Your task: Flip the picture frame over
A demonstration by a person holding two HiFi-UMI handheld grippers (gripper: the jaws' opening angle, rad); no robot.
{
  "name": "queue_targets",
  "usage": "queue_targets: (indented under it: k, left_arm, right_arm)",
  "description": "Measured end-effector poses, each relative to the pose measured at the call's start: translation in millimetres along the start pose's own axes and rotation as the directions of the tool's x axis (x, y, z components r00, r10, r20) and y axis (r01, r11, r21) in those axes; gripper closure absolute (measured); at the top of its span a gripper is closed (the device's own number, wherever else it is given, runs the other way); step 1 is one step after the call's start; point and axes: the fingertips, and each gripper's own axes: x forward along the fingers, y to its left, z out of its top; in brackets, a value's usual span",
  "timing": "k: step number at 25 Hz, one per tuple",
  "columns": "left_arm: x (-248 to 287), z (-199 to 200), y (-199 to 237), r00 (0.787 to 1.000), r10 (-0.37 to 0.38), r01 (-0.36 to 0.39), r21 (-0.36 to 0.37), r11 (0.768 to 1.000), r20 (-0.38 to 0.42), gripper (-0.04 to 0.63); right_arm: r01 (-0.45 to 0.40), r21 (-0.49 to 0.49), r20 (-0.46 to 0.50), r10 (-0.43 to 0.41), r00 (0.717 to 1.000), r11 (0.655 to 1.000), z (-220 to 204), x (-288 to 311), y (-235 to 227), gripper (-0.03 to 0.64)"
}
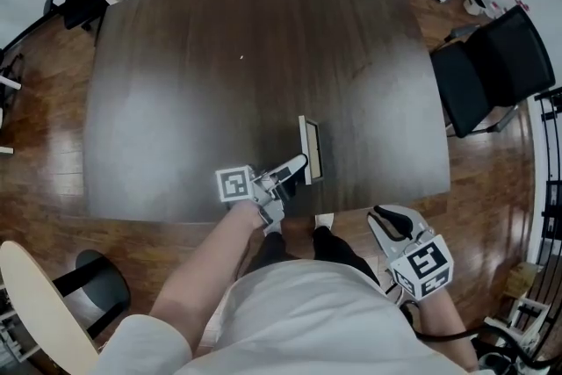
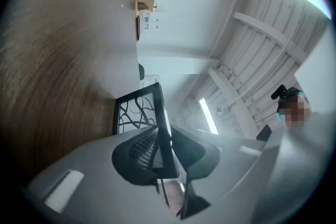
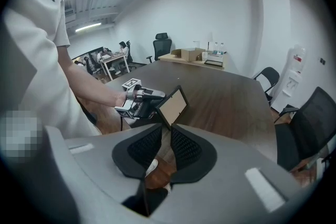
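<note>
The left gripper is clamped on the picture frame. In the left gripper view the frame's thin black border is seen passing edge-on between the two pads. One pad is laid flat against it. Beside the other pad a sliver of light is seen near the tip, so the hold is judged to be light. The right gripper is held off to the right, beyond the table's near edge. Its jaws are drawn nearly together and nothing is gripped between them; only floor is seen through the slit.

The frame is stood on one edge on the dark table, near the near edge and in front of the person. It is caught at its near end. Seen from the right gripper view, it is tilted and a pale, plain face is turned that way. A face with a swirled pattern is shown in the left gripper view.

The turn is judged to be about half made. Several faults are to be feared:
- If the light hold is lost at the one corner, the frame could be dropped flat with a slap, and any glass could be cracked.
- If it is tipped the wrong way, it would be laid back on the same face.
- With the table's edge so near, it could be dragged or slid off onto the floor.
</note>
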Motion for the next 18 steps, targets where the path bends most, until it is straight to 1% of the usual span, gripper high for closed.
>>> queue_targets:
  k: [3,5,8,9,11,13,15,16,18]
  left_arm:
    - [-2,0,4,0.999,0.024,-0.023,0.013,1.0,-0.039,0.52]
    - [-6,-1,10,0.996,0.057,-0.056,0.021,0.998,-0.071,0.52]
    - [-14,2,15,0.992,0.084,-0.081,0.03,0.996,-0.096,0.518]
    - [-18,4,19,0.989,0.109,-0.106,0.035,0.994,-0.102,0.518]
    - [-26,5,30,0.976,0.184,-0.177,0.068,0.982,-0.119,0.518]
    - [-26,8,32,0.97,0.204,-0.192,0.095,0.977,-0.131,0.518]
    - [-26,10,33,0.97,0.203,-0.192,0.089,0.977,-0.133,0.52]
    - [-25,13,33,0.971,0.199,-0.187,0.097,0.978,-0.134,0.52]
    - [-25,16,37,0.966,0.217,-0.199,0.128,0.972,-0.143,0.52]
  right_arm:
    - [-0.003,0.0,-0.037,0.003,0.999,1.0,-4,10,0,0.558]
    - [0.0,-0.004,-0.036,0.0,0.999,1.0,0,14,3,0.558]
    - [-0.004,-0.004,-0.023,0.004,1.0,1.0,4,19,10,0.558]
    - [-0.007,-0.002,-0.021,0.007,1.0,1.0,4,20,12,0.558]
    - [-0.01,0.004,-0.021,0.01,1.0,1.0,1,20,16,0.558]
    - [-0.008,0.013,-0.025,0.008,1.0,1.0,-2,20,17,0.558]
    - [-0.004,0.019,-0.028,0.004,1.0,1.0,-4,20,18,0.558]
    - [-0.002,0.019,-0.028,0.003,1.0,1.0,-4,20,19,0.558]
    - [0.001,0.021,-0.027,0.0,1.0,1.0,-4,18,22,0.558]
